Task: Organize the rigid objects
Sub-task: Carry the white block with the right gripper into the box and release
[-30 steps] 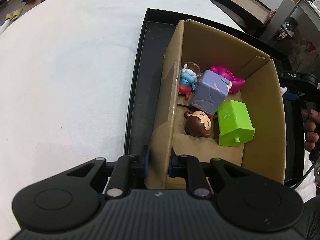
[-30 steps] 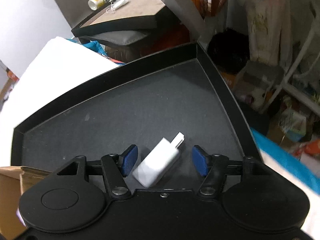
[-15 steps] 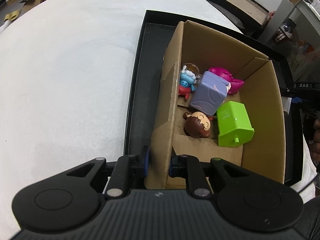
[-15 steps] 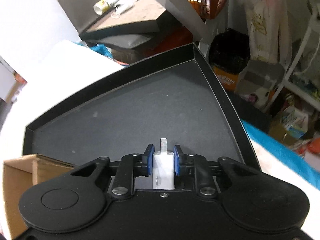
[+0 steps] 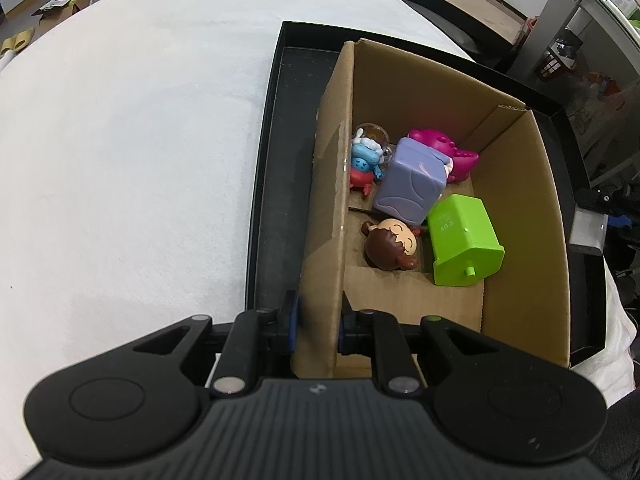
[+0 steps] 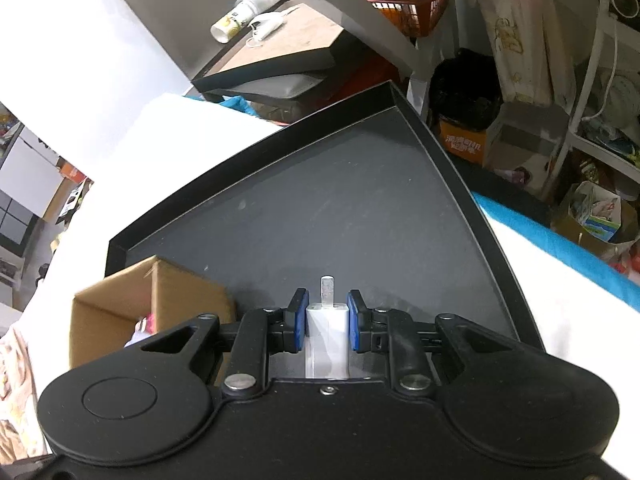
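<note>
The right gripper (image 6: 327, 322) is clamped on the white charger (image 6: 326, 336) above the black tray (image 6: 472, 208), the left gripper (image 5: 316, 326) pinches the cardboard box (image 5: 516, 216) wall at 6 o'clock, and a loose side-grip could let that smooth plug slip short of the box.

a paper cup (image 6: 233, 21) lies on its side on a brown board (image 6: 288, 38) at 11 o'clock in the right wrist view, with a white face mask (image 6: 267, 27) just beside it; an orange basket (image 6: 408, 4) sits at 12 o'clock, a black bag (image 6: 466, 92) at 1 o'clock, a cloth tote (image 6: 516, 40) near it; in the left wrist view yellow slippers (image 5: 16, 42) lie at 10 o'clock
</note>
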The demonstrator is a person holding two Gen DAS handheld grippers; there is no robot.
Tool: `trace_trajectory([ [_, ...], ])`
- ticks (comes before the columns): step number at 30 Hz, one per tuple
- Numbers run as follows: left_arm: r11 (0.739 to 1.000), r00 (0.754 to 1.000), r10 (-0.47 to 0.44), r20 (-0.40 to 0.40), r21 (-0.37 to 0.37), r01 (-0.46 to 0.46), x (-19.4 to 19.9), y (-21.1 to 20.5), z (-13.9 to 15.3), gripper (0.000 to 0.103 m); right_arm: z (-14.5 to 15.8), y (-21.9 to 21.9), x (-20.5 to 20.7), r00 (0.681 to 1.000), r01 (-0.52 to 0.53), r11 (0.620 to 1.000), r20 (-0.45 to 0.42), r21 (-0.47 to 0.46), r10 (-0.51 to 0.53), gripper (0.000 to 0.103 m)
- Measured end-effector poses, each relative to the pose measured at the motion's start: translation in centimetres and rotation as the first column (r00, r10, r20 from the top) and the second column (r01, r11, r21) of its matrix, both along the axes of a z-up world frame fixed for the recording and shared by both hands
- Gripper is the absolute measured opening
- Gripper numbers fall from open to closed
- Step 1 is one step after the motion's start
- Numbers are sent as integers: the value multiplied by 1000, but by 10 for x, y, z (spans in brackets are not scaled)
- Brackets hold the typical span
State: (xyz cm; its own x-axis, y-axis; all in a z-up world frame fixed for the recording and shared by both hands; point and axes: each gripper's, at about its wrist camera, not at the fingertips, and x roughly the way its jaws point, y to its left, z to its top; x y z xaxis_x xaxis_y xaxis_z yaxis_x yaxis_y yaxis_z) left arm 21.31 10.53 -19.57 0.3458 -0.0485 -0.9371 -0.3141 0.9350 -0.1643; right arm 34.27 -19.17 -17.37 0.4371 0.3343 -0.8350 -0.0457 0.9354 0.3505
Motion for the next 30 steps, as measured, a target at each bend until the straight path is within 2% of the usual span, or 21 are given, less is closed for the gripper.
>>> trace_trajectory([
  [9,1000,1000,4,13,-2,-4,-3,-1,0,17,25,15,-16,999,-38,999,36,-16,38,20],
  [18,1000,1000,10,16,-28,-10,-3,5,-1,17,60,56,-21,987,-126,992,98,-21,127,21],
  [26,999,1000,17,21,-36,-16,-4,6,-1,17,68,95,-22,975,-192,981,111,-28,194,21],
  [28,999,1000,13,22,-36,-12,-4,6,-1,17,69,101,-22,970,-213,977,111,-25,214,23],
  [30,999,1000,12,24,-45,-11,-5,6,-1,18,70,103,-21,972,-209,977,103,-39,212,31],
])
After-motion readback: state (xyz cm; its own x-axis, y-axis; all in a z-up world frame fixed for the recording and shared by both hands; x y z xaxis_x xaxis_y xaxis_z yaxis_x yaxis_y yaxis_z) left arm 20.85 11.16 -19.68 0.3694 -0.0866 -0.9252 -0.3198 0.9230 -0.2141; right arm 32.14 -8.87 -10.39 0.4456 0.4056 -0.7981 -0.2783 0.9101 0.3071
